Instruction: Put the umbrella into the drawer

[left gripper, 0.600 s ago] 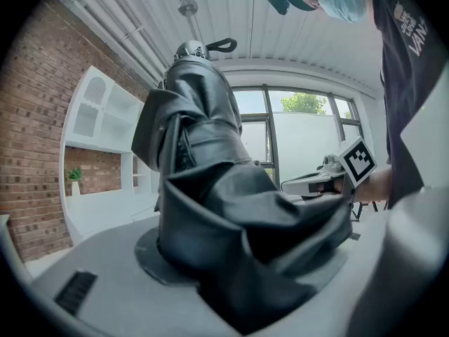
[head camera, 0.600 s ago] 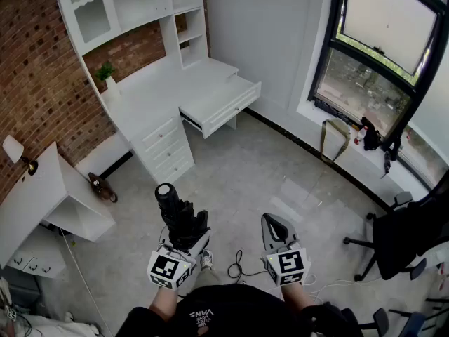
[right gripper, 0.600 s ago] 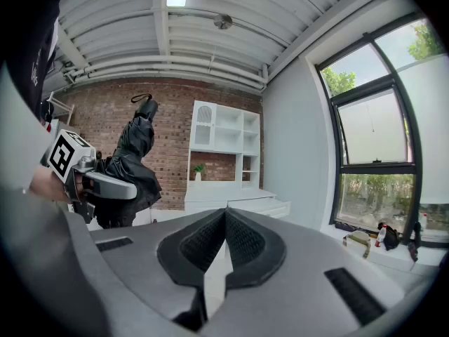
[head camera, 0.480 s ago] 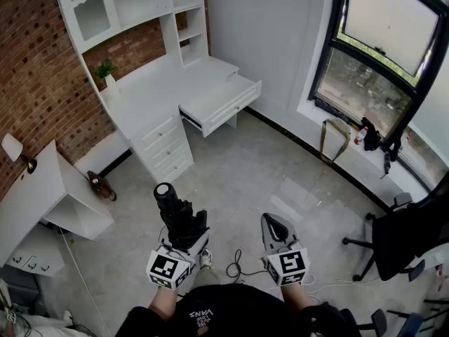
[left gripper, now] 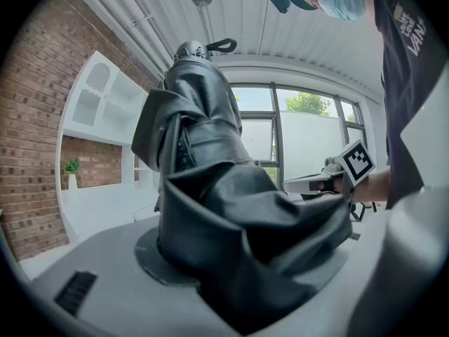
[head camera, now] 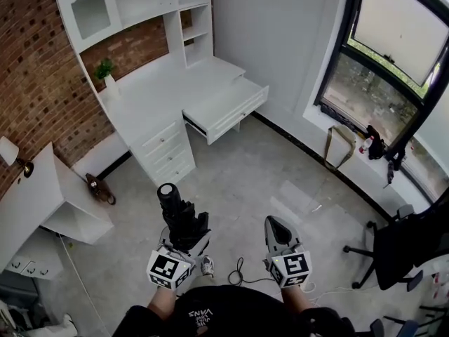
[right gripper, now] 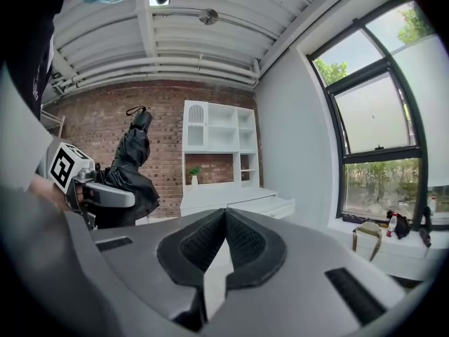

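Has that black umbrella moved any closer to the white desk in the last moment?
No: in the head view the umbrella stays just as far short of the desk as before.

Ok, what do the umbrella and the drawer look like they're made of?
Umbrella: black fabric, probably nylon or polyester, with a slight sheen; it bunches into soft folds and creases. Drawer: white painted wood or board, smooth and matte, with a panelled front; which of the two I cannot tell.
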